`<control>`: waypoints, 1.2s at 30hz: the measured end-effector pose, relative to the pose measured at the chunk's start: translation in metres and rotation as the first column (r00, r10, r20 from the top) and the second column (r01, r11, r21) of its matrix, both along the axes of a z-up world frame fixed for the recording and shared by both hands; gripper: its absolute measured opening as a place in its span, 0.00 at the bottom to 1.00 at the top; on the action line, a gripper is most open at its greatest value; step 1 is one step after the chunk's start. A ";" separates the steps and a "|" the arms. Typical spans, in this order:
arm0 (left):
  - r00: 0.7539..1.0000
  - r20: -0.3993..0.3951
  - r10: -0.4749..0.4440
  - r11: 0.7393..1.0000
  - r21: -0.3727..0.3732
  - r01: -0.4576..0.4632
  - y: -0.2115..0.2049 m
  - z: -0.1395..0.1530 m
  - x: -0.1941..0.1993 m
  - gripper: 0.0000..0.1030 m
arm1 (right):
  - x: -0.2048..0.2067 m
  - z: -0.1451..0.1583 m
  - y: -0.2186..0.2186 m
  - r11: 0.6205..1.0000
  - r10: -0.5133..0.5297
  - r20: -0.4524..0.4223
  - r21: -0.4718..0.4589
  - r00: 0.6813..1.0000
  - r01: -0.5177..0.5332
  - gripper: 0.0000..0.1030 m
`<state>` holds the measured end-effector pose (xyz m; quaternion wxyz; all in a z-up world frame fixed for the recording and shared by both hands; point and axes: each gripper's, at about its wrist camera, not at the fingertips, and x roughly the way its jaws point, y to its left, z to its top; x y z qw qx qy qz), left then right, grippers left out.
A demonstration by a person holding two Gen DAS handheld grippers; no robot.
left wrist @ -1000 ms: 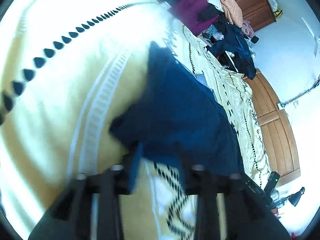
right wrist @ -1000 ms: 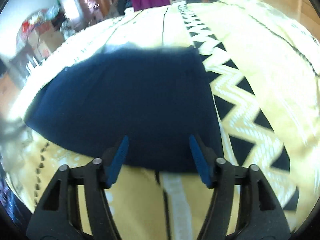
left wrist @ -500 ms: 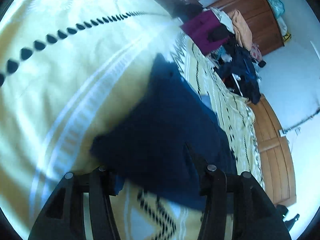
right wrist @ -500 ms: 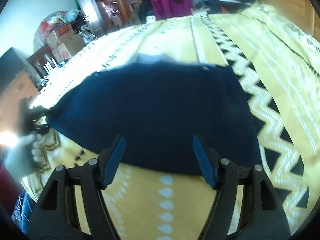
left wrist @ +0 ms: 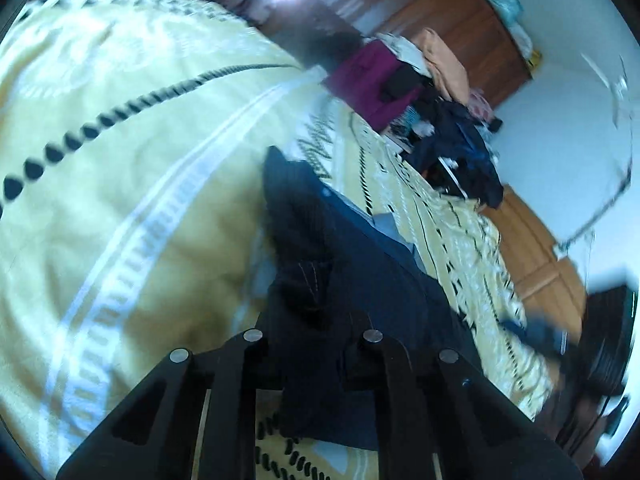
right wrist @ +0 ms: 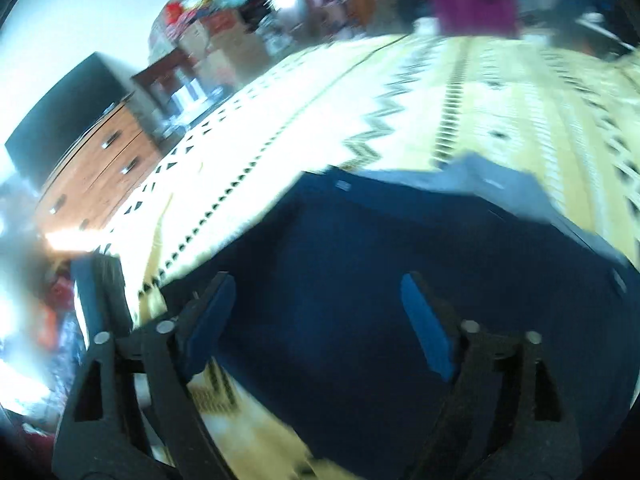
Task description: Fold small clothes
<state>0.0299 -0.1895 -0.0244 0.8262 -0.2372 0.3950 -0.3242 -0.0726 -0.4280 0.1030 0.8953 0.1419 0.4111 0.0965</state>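
Observation:
A dark navy garment (left wrist: 380, 280) lies spread on the yellow patterned bedspread (left wrist: 120, 160). In the left wrist view my left gripper (left wrist: 312, 320) has its fingers drawn in around a bunched, raised fold of the near edge, shut on it. A paler blue-grey layer (left wrist: 384, 224) peeks out along the far side. In the right wrist view the navy garment (right wrist: 340, 260) fills the lower middle. My right gripper (right wrist: 320, 312) hovers just over it, open, blue pads (right wrist: 212, 312) wide apart with only flat cloth beneath. The blue-grey layer (right wrist: 492, 188) shows at the far edge.
A heap of dark clothes (left wrist: 452, 136) and a magenta garment (left wrist: 372, 80) sit at the bed's far end, before a wooden wardrobe (left wrist: 420, 12). A wooden dresser (right wrist: 100, 176) with a black screen (right wrist: 60, 116) stands left of the bed. Bedspread (right wrist: 440, 80) stretches beyond the garment.
My left gripper's fingers have closed in on the garment's near edge and the cloth there has bunched upward. The right gripper has moved forward over the garment and stayed open.

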 end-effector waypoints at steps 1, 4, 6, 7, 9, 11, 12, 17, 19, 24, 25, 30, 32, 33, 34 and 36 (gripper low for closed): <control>1.000 0.020 -0.014 1.000 0.016 0.014 -0.003 0.003 -0.003 0.13 | 0.028 -0.003 0.012 0.999 0.034 -0.034 -0.001 0.999 -0.034 0.84; 0.996 0.075 -0.051 0.998 0.051 0.047 -0.013 0.012 -0.010 0.13 | 0.087 -0.021 0.041 0.992 0.123 -0.167 0.015 0.978 -0.122 0.85; 0.993 0.096 -0.067 0.996 0.063 0.061 -0.016 0.015 -0.012 0.14 | 0.121 -0.041 0.060 0.987 0.149 -0.269 -0.011 0.952 -0.158 0.85; 0.993 0.096 -0.070 0.996 0.062 0.065 -0.016 0.015 -0.012 0.14 | 0.133 -0.048 0.069 0.984 0.159 -0.301 -0.033 0.940 -0.177 0.85; 0.992 0.097 -0.078 0.996 0.061 0.072 -0.016 0.013 -0.011 0.14 | 0.151 -0.066 0.083 0.974 0.166 -0.375 -0.080 0.912 -0.210 0.82; 0.991 0.104 -0.088 0.994 0.070 0.081 -0.018 0.013 -0.013 0.14 | 0.156 -0.079 0.090 0.970 0.172 -0.408 -0.087 0.897 -0.226 0.75; 0.990 0.106 -0.093 0.994 0.069 0.085 -0.019 0.014 -0.014 0.14 | 0.157 -0.083 0.092 0.970 0.176 -0.413 -0.084 0.893 -0.230 0.60; 0.973 0.157 -0.169 0.979 0.142 0.147 -0.038 0.022 -0.022 0.14 | 0.132 -0.075 0.057 0.991 0.126 -0.305 -0.004 0.944 -0.134 0.07; 0.959 0.194 -0.207 0.972 0.151 0.179 -0.047 0.034 -0.029 0.15 | 0.101 -0.053 0.033 0.995 0.098 -0.198 0.043 0.975 -0.092 0.06; 0.854 0.325 -0.407 0.913 0.182 0.366 -0.105 0.087 -0.070 0.15 | 0.003 -0.007 -0.072 0.982 -0.088 -0.027 0.168 0.996 0.091 0.06; 0.827 0.336 -0.450 0.893 0.181 0.413 -0.122 0.095 -0.079 0.15 | -0.018 -0.005 -0.095 0.976 -0.124 -0.017 0.178 0.992 0.125 0.06; 0.688 0.316 -0.653 0.755 0.204 0.623 -0.225 0.103 -0.127 0.16 | -0.091 -0.022 -0.191 0.926 -0.271 -0.052 0.258 0.961 0.275 0.06; 0.652 0.281 -0.705 0.708 0.210 0.675 -0.260 0.094 -0.143 0.16 | -0.114 -0.036 -0.222 0.899 -0.313 -0.071 0.299 0.947 0.320 0.06; 0.635 0.259 -0.728 0.684 0.211 0.698 -0.278 0.088 -0.153 0.16 | -0.120 -0.042 -0.231 0.887 -0.332 -0.080 0.312 0.940 0.340 0.06; 0.621 0.237 -0.747 0.664 0.211 0.718 -0.293 0.083 -0.158 0.16 | -0.129 -0.047 -0.246 0.876 -0.348 -0.089 0.325 0.933 0.357 0.06; 0.594 0.204 -0.778 0.628 0.220 0.747 -0.322 0.072 -0.170 0.16 | -0.145 -0.063 -0.272 0.848 -0.369 -0.115 0.363 0.922 0.385 0.06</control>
